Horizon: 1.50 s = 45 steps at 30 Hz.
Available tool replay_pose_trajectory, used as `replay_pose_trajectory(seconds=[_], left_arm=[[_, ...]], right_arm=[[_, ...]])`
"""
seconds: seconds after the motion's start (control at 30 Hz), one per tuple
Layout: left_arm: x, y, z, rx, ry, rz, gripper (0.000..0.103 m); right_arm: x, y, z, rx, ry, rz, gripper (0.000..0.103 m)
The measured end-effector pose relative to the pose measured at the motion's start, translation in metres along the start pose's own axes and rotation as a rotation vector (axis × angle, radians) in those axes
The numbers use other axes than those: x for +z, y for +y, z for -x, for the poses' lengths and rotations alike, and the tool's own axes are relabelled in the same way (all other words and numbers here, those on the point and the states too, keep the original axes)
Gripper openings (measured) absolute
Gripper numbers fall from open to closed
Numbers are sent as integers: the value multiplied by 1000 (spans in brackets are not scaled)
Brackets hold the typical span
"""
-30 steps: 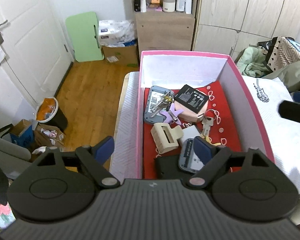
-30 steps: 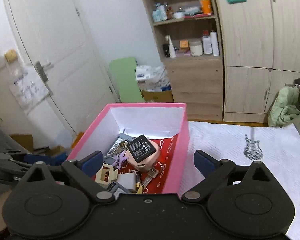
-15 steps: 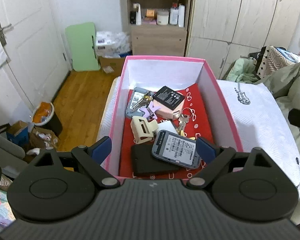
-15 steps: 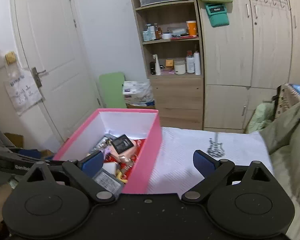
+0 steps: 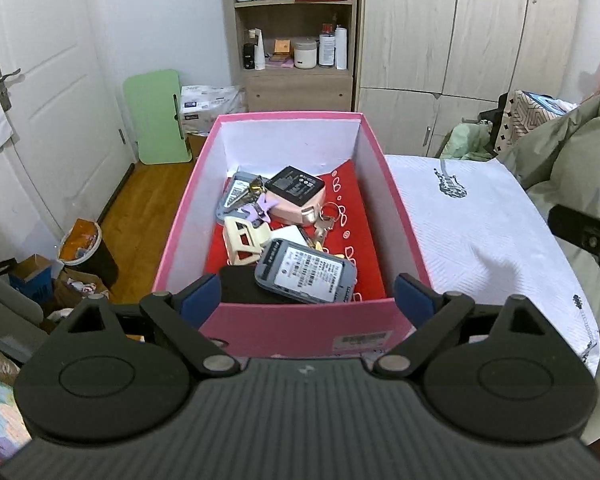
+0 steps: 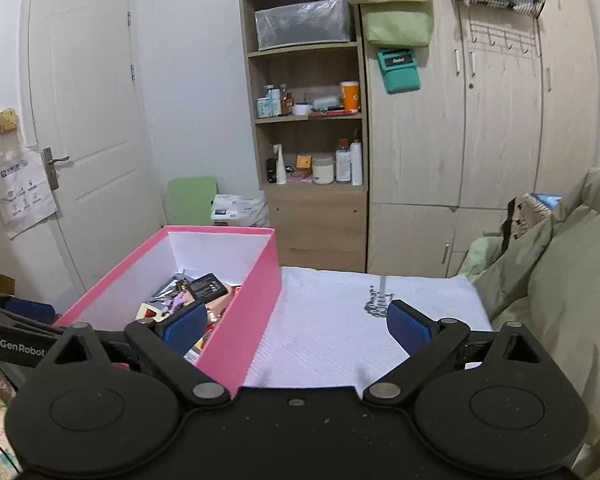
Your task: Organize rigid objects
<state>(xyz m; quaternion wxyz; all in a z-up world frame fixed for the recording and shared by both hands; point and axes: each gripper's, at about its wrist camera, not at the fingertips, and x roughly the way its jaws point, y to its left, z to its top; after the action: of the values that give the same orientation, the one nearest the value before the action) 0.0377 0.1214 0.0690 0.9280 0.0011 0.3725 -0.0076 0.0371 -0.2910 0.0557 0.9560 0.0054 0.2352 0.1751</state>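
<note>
Both claws spread, pink box (image 5: 300, 330) ahead

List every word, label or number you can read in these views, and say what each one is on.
"GenRobot": white print on the left gripper arm, seen in the right wrist view.
Grey battery label: too small to read.
Black battery print: too small.
Sticker on the pink box front: blurred.
Teal pouch tag: blurred.
White bag on the door: unreadable.
Shelf bottles: unreadable.

We read only "GenRobot", white letters on the black left gripper (image 6: 20, 344) at the lower left of the right wrist view; every other label is too small.
</note>
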Motion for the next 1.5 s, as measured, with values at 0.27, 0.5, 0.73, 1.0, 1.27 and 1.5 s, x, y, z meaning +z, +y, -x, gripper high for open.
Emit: replay_pose_trajectory(seconds=[0.27, 0.5, 0.73, 1.0, 1.27, 1.5], left_arm=[[-12, -10, 2, 46, -35, 9, 94], [-16, -13, -2, 42, -23, -3, 94], [-17, -14, -2, 38, -38, 15, 94], [-20, -21, -3, 17, -34, 17, 94], [-22, -25, -3, 34, -39, 32, 95], [-23, -25, -2, 55, -43, 33, 95]], right_arm=[[-9, -2, 10, -78, -8, 38, 103], [-13, -10, 8, -70, 6, 7, 103], [-21, -16, 1, -76, 12, -39, 103], [-26, -18, -1, -89, 9, -56, 103], [-29, -24, 1, -110, 2, -63, 103], [-33, -26, 3, -124, 0, -64, 103]])
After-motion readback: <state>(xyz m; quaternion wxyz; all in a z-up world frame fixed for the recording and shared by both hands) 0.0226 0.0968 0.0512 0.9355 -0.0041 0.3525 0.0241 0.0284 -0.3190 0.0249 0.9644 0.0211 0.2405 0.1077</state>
